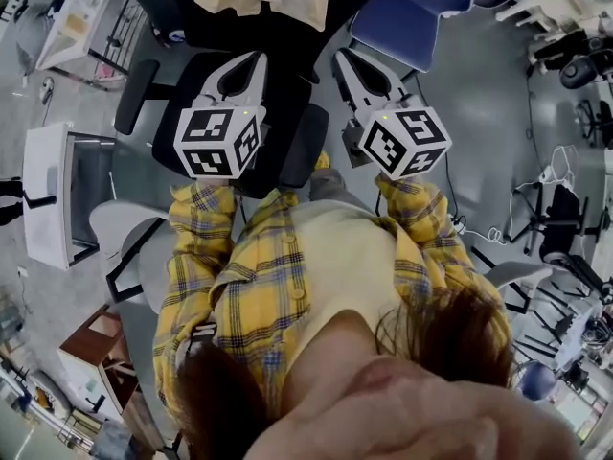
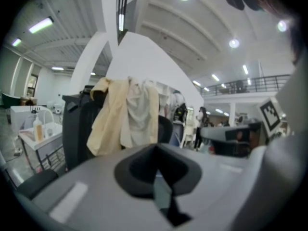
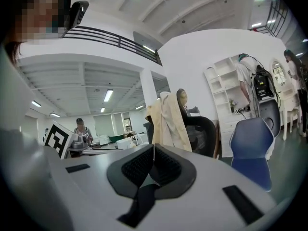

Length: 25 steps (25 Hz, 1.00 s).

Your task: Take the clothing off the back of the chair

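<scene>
Item: cream jacket [image 2: 126, 114], draped over the back of a black office chair [image 2: 77, 129], ahead of both tools. Left hand-held gripper [image 1: 253, 57] and right hand-held gripper [image 1: 341, 57]: jaws together, nothing held (both short of the cloth). Step, as I judged it: approach. Next I needed open jaws at the jacket.

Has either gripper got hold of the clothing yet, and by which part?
No, nothing is held. The left gripper and right gripper both have their jaws shut on nothing. The clothing hangs untouched on the chair back, ahead of both.
</scene>
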Available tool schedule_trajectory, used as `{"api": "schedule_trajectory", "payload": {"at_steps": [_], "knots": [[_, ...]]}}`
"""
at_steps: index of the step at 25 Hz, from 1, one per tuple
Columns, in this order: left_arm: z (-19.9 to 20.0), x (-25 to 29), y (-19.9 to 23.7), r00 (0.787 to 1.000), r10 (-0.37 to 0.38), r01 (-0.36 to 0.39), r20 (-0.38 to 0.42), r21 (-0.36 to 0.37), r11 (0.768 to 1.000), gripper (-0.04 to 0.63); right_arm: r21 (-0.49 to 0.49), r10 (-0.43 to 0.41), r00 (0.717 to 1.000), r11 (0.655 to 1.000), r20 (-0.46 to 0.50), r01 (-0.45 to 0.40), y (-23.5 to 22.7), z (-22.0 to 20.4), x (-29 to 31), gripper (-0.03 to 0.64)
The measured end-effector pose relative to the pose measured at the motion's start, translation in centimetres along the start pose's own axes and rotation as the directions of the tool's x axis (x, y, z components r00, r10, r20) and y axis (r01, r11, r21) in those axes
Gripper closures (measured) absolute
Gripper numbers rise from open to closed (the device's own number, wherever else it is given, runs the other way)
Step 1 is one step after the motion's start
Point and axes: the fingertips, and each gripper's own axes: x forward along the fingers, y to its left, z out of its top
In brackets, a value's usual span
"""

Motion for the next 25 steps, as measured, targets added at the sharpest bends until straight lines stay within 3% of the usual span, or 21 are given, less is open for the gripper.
{"api": "schedule_trajectory", "payload": {"at_steps": [25], "knots": [[12.7, 12.9, 1.6, 0.984, 0.120, -0.128, 0.130, 0.057, 0.990, 0.589, -0.044, 0.200, 0.980, 0.979, 0.010, -0.199, -7.2, 6.1, 7.4, 0.601]]}}
